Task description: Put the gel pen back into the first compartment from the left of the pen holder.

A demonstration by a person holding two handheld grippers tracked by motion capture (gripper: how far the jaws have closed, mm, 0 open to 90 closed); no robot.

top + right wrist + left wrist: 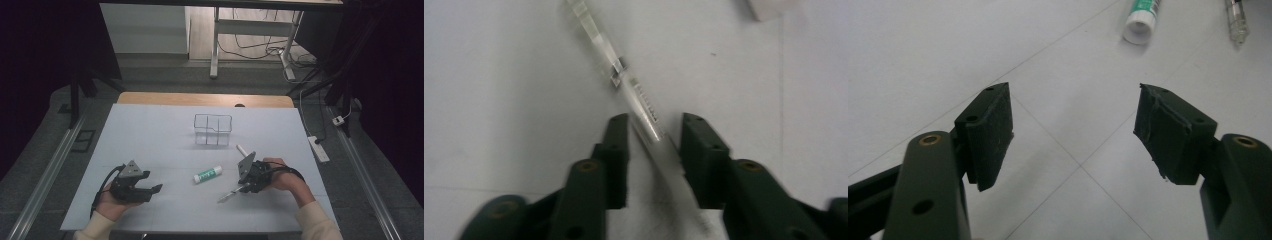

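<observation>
Count: 1 clear pen [230,194], 1 glue stick [208,174] w/ green label, 1 white stick [242,149], 1 clear divided box [213,129], 2 grippers, all on the white surface [150,135]. High view: left gripper [156,190] sits near the front left edge, well apart from everything else; right gripper [243,186] at front right, pen poking out toward the front left, glue stick just to its left. Right gripper view: pen [636,95] lies slanted betw. the two fingers [616,150], which stand narrowly apart; gap visible on the left side, contact on the right side hard to tell, lower pen blurred. No earlier pic, so just that. Left gripper view: fingers [990,130] wide apart, nothing betw. them; glue stick cap end [1140,22] and pen tip [1237,22] cut off at the top edge. Box dividers faint; compartment count unclear. White block [766,7] cut off at the top of the right gripper view, not identifiable.
</observation>
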